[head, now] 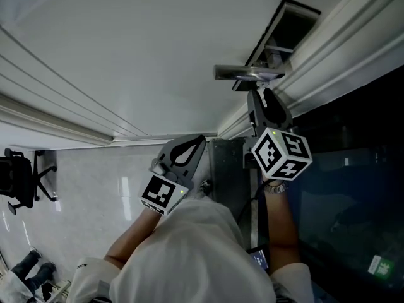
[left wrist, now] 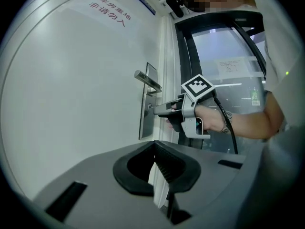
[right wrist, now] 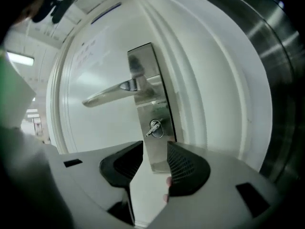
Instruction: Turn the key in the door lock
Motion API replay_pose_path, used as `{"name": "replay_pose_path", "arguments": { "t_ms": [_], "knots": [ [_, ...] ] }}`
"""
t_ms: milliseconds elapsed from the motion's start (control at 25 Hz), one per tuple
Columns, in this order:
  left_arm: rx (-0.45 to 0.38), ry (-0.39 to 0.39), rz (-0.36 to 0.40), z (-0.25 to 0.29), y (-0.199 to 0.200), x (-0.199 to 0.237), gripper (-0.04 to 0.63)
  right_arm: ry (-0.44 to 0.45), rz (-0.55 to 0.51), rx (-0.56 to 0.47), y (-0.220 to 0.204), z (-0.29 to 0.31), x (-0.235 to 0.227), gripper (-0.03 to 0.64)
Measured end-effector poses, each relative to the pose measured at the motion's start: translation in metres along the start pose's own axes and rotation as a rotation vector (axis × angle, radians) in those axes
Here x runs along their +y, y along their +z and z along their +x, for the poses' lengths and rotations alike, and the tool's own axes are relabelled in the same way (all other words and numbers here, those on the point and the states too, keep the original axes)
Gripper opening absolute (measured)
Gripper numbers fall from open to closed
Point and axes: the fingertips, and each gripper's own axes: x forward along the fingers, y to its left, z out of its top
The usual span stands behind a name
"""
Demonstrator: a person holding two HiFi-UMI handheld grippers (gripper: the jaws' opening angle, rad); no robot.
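Key [right wrist: 154, 127] sits in the lock plate [right wrist: 148, 80], at 12 o'clock just beyond the right gripper [right wrist: 155, 151], clear of its wide-apart jaws. Left gripper [left wrist: 153, 144]: jaws together, nothing held. Count: one key, one lever handle [right wrist: 112, 93], two grippers. Only the right gripper view shows the key; the left gripper view shows the right gripper at the plate.

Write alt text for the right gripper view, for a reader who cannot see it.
The right gripper, jaws open, faces a tilted key in the lock without touching it. The lock sits in a metal plate on a white door, below a lever handle.
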Motion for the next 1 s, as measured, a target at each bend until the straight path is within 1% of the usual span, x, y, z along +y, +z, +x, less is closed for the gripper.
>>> {"name": "replay_pose_path", "arguments": {
  "t_ms": [80, 160, 240, 320, 360, 400, 440, 600, 720, 880, 1000],
  "knots": [
    [0.000, -0.006, 0.001, 0.001, 0.000, -0.001, 0.006, -0.048, -0.183, 0.022, 0.000, -0.001, -0.001, 0.133],
    [0.001, -0.008, -0.004, 0.002, 0.000, -0.002, 0.006, -0.114, -0.383, 0.031, 0.002, -0.002, -0.002, 0.133],
    [-0.003, -0.011, 0.001, 0.002, 0.001, -0.002, 0.006, -0.196, -0.622, 0.051, 0.005, -0.002, -0.004, 0.133],
    [-0.007, -0.013, 0.007, 0.002, 0.002, -0.001, 0.006, -0.300, -0.884, 0.060, 0.009, -0.002, -0.008, 0.133],
    [-0.006, -0.012, 0.006, 0.002, 0.002, -0.001, 0.006, -0.346, -0.998, 0.051, 0.013, -0.002, -0.009, 0.133],
    [-0.005, -0.011, 0.006, 0.002, 0.001, 0.000, 0.006, -0.372, -1.084, 0.043, 0.016, -0.002, -0.009, 0.133],
    [-0.004, -0.010, 0.005, 0.002, 0.001, 0.000, 0.006, -0.376, -1.140, 0.047, 0.016, -0.001, -0.008, 0.133],
    [0.002, -0.006, -0.005, 0.002, 0.000, 0.001, 0.006, -0.326, -1.274, 0.096, 0.012, 0.006, -0.001, 0.133],
    [0.002, -0.007, -0.005, 0.002, 0.000, 0.001, 0.006, -0.319, -1.373, 0.090, 0.010, 0.010, 0.008, 0.133],
    [0.002, -0.010, -0.006, 0.004, 0.000, 0.000, 0.006, -0.322, -1.438, 0.084, 0.009, 0.016, 0.016, 0.133],
    [0.002, -0.007, -0.007, 0.004, 0.000, 0.002, 0.006, -0.333, -1.448, 0.086, 0.012, 0.019, 0.013, 0.132]
  ]
}}
